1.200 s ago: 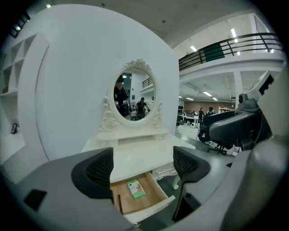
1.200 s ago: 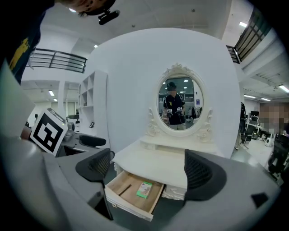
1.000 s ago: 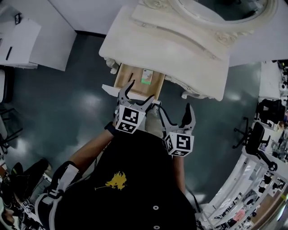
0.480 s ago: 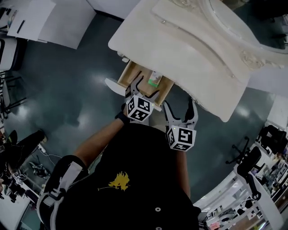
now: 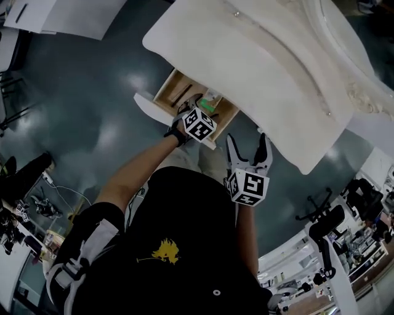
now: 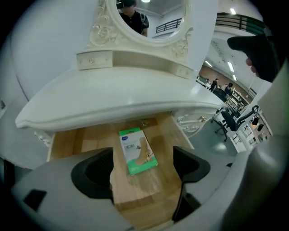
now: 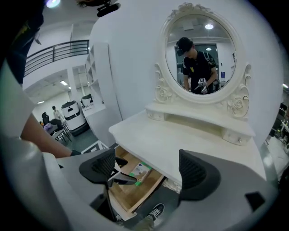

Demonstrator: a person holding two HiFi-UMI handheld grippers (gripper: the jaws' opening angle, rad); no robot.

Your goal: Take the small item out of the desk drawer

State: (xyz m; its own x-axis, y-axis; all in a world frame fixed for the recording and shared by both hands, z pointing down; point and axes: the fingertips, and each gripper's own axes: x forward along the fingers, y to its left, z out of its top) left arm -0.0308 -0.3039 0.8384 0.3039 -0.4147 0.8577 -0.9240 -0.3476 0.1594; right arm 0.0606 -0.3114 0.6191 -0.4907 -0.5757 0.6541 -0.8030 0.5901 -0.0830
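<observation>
The wooden drawer (image 5: 175,92) stands pulled out from under the white dressing table (image 5: 246,67). A small green-and-white packet (image 5: 211,101) lies flat on its bottom, near the back. My left gripper (image 5: 198,106) reaches into the drawer, open, with its pads on either side of the packet (image 6: 137,151) and apart from it. The left gripper (image 6: 142,169) holds nothing. My right gripper (image 5: 246,145) hangs in the air outside the drawer, to its right. Its jaws (image 7: 149,173) are closing with nothing between them; the packet (image 7: 141,170) lies far beyond.
The table's ornate oval mirror (image 7: 198,61) rises behind the top. The drawer's white front panel (image 5: 144,107) juts toward me. A white desk (image 5: 68,15) stands far left, and office chairs (image 5: 326,224) and cluttered benches at the right. My shoe (image 7: 156,211) is below the drawer.
My left gripper has moved forward into the drawer, over the packet. The right gripper stays back beside it. The head view has swung, shifting the table up and to the right.
</observation>
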